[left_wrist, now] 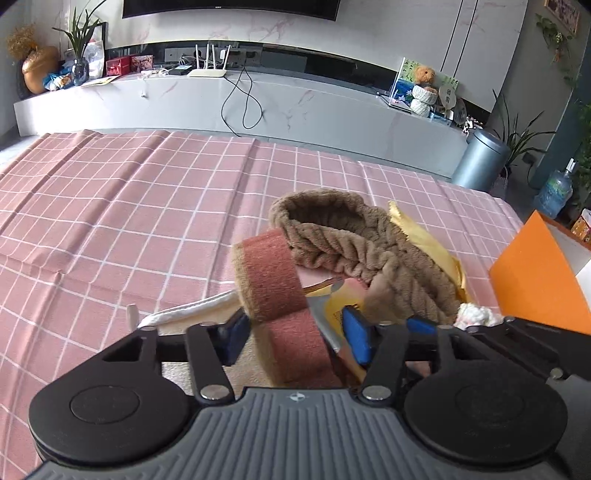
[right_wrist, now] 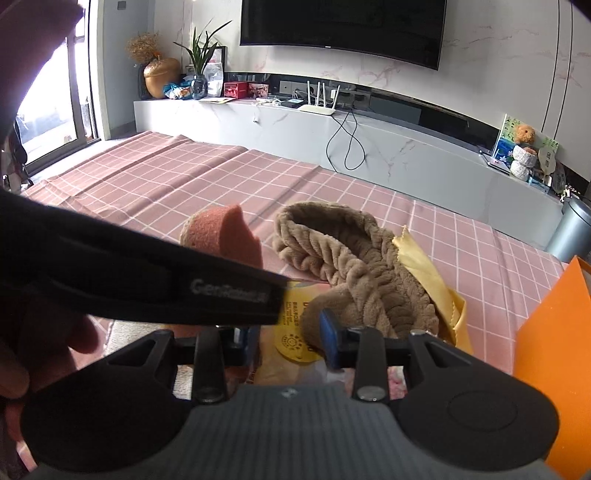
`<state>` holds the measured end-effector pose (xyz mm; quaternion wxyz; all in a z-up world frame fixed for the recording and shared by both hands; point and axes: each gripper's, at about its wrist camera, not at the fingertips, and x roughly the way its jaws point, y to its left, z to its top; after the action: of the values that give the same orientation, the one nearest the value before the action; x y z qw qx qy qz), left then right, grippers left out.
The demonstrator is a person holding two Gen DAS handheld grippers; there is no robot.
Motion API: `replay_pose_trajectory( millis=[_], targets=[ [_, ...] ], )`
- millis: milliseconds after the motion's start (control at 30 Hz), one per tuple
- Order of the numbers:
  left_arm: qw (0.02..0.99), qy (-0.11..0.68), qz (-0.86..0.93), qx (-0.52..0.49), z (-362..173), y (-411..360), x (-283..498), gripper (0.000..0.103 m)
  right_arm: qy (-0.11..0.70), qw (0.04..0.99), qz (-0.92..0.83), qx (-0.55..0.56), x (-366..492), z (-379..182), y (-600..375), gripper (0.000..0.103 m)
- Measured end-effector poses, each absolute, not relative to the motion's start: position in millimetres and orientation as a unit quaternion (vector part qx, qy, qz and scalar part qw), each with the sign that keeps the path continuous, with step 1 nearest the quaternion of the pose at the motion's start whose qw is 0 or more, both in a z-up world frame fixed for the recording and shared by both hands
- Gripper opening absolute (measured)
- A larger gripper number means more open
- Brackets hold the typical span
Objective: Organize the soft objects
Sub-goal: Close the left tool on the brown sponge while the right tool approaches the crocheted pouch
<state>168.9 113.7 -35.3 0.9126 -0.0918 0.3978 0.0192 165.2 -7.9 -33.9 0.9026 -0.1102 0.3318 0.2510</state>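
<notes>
The left hand-held gripper (left_wrist: 295, 332) is clenching a reddish sponge (left_wrist: 275, 280) above the pink checked tabletop (left_wrist: 110, 221), beside a brown braided headband (left_wrist: 354, 240). The right hand-held gripper (right_wrist: 291, 343) is standing released over a yellow packet (right_wrist: 295, 332). The sponge likely goes next into the orange box (left_wrist: 535, 273), which calls for a carry rightward.

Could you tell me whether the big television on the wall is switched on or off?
It looks off: the television screen is uniformly dark in both wrist views, with no picture. Standby cannot be ruled out.
</notes>
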Motion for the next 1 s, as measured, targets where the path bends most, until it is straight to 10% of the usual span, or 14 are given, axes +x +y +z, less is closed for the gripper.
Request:
replay_pose_trajectory(
  millis=[367, 600, 1000],
  targets=[
    [0.921, 0.368, 0.005, -0.125, -23, 134, 138, 0.040, 0.326, 0.914, 0.222, -0.093, 151, -31, -27, 0.037],
    [0.923, 0.362, 0.003, -0.131, -21, 136, 122, 0.040, 0.311, 0.943, 0.100, -0.063, 141, -32, -66, 0.079],
    [0.919, 0.378, 0.000, -0.113, -33, 121, 126, 0.040, 0.393, 0.916, 0.077, 0.006, 187, -61, -86, 0.072]
  ],
)
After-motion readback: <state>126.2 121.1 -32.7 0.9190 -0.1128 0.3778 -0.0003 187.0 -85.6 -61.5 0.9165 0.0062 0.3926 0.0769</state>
